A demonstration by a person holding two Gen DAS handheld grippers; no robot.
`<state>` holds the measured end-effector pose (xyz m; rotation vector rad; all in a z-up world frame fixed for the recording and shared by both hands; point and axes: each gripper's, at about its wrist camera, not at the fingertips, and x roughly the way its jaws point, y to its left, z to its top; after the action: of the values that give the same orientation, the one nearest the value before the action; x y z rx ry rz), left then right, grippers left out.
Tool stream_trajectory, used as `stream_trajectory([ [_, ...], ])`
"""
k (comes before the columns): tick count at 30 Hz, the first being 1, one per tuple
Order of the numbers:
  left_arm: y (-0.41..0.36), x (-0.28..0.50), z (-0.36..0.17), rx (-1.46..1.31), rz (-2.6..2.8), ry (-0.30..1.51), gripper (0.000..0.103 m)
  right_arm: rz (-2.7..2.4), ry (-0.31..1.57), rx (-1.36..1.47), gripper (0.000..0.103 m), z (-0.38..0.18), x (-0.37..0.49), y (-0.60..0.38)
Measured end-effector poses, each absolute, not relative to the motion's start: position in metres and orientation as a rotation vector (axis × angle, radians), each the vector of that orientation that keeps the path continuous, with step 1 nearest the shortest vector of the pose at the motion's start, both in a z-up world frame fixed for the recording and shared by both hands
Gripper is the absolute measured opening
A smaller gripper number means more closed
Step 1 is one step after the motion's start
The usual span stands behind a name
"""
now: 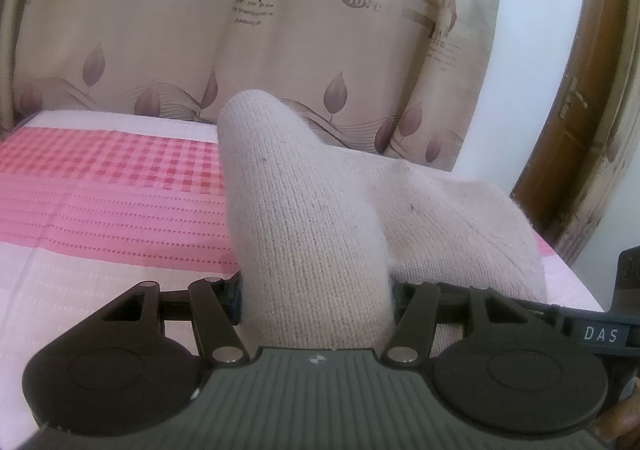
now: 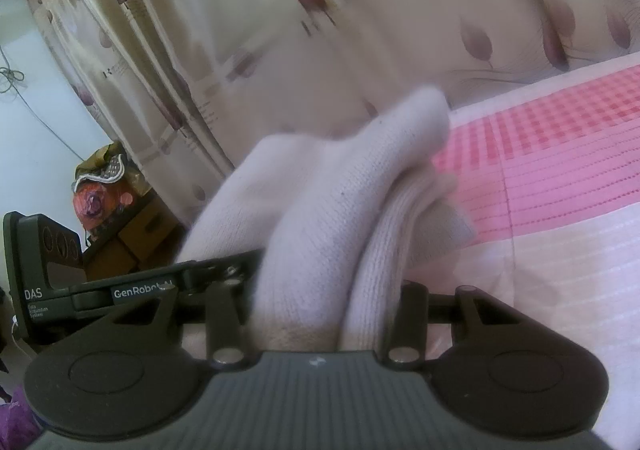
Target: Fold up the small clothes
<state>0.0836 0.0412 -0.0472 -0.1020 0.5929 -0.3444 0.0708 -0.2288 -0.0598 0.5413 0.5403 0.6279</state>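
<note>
Knitted off-white fabric fills the gap of the left gripper [image 1: 316, 300]: its two jaws stand part-way closed, pressed against either side of a bunched sock [image 1: 304, 201] that rises up and away from them. In the right wrist view, the right gripper [image 2: 326, 306] grips the same sock [image 2: 320, 217] in like fashion, jaws narrowed onto a thick double fold of the knit, and the left gripper's body shows just beside it at the left. Past the sock lies the bedsheet [image 1: 104, 185], pale pink with a red checked band. Farther back hangs a beige curtain [image 1: 160, 33] printed with leaves and lettering. A brown wooden door [image 1: 568, 137] stands at the right.
</note>
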Motion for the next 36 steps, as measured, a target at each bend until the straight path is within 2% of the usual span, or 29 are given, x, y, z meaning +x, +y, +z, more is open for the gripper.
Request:
stream_trajectory([
  [36, 0.043, 0.086, -0.062, -0.113, -0.337, 0.628, 0.059, 0.620, 0.563, 0.560, 0.046, -0.071, 0.070, -0.227],
])
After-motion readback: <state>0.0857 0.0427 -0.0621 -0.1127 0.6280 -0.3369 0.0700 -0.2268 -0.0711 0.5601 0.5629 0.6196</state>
